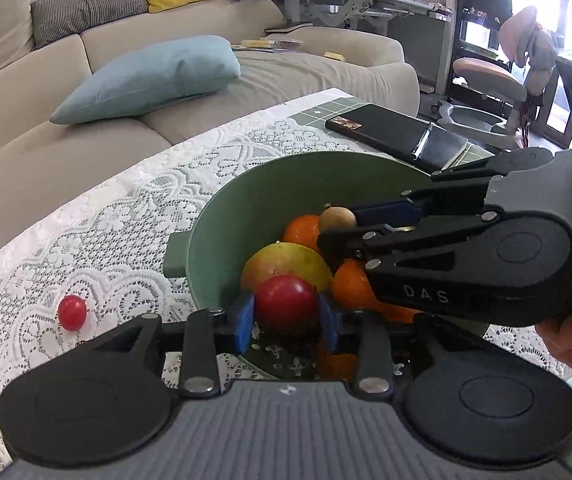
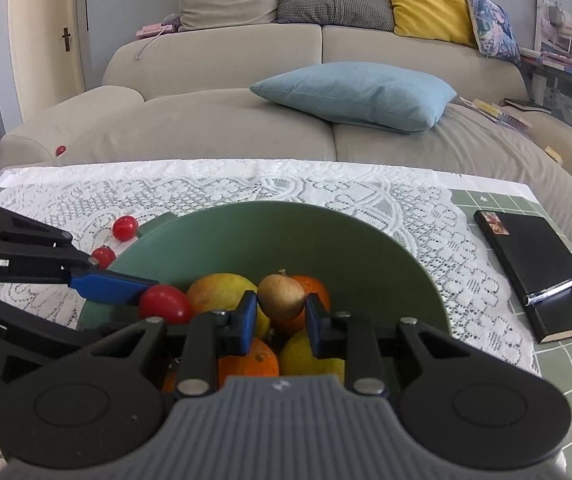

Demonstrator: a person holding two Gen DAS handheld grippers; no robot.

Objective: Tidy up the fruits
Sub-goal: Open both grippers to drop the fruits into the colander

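A green bowl on the lace cloth holds oranges and yellow-green apples. My left gripper is shut on a red cherry tomato over the bowl's near rim. My right gripper is shut on a small brown fruit above the fruit pile. Loose cherry tomatoes lie on the cloth left of the bowl.
A black notebook with a pen lies right of the bowl on a green grid mat. A beige sofa with a blue cushion stands behind the table.
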